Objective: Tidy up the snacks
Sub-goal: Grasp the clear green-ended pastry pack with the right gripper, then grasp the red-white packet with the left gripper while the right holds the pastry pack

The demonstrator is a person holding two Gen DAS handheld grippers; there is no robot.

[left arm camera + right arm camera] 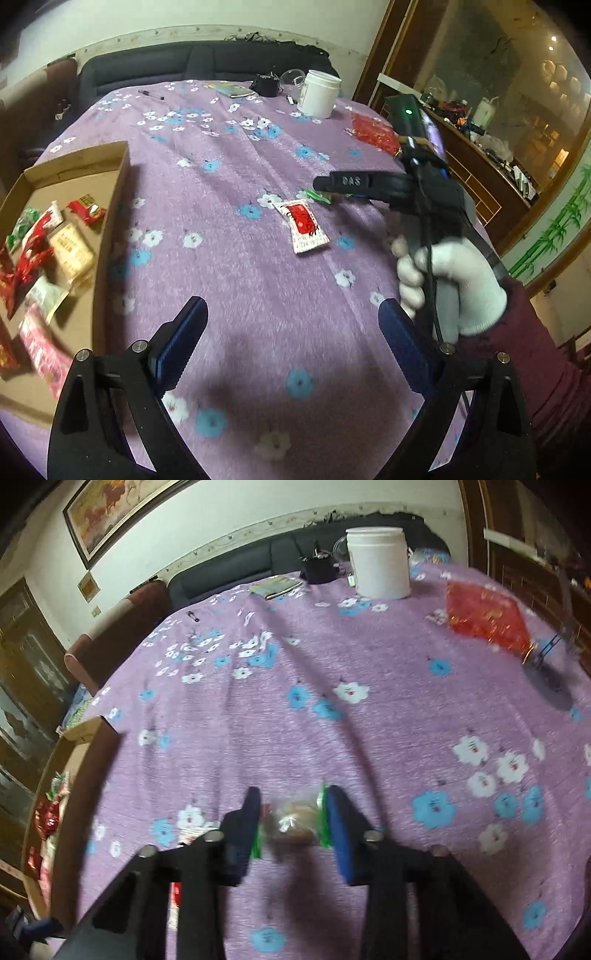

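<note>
Up close, the right gripper (pixel 291 823) is clenched on a small clear-wrapped snack (pixel 295 821): its blue pads press the green end seams of the wrapper from both sides, and a round tan-brown cake shows through the film. No earlier view is at hand, so only the hold itself can be told. The packet sits low over the purple flowered cloth of the worktop (pixel 332 657); whether it touches the cloth cannot be told through the blur. From the left wrist view the same right gripper (pixel 321 184) points left, held by a hand in a white glove (pixel 450 280) with a dark red sleeve behind it, and a bit of green wrapper shows at its tip.

Meanwhile the left gripper (pixel 291 332) is released, its blue-padded fingers (pixel 181 343) spread wide with nothing but cloth between them.

Just beside the right gripper's tip lies a white sachet with a red panel (pixel 303 227), flat on the cloth and slightly askew. Off to the left stands a shallow cardboard box (pixel 110 221) with a pile of snacks in it: red wrappers, a green-and-white one, a pale yellow packet, a pink one. Their print is too blurred to read.

Farther back on the worktop are a white plastic jar (pixel 319 92) standing upright and a red crinkled bag (pixel 373 131) lying near the right edge.
</note>
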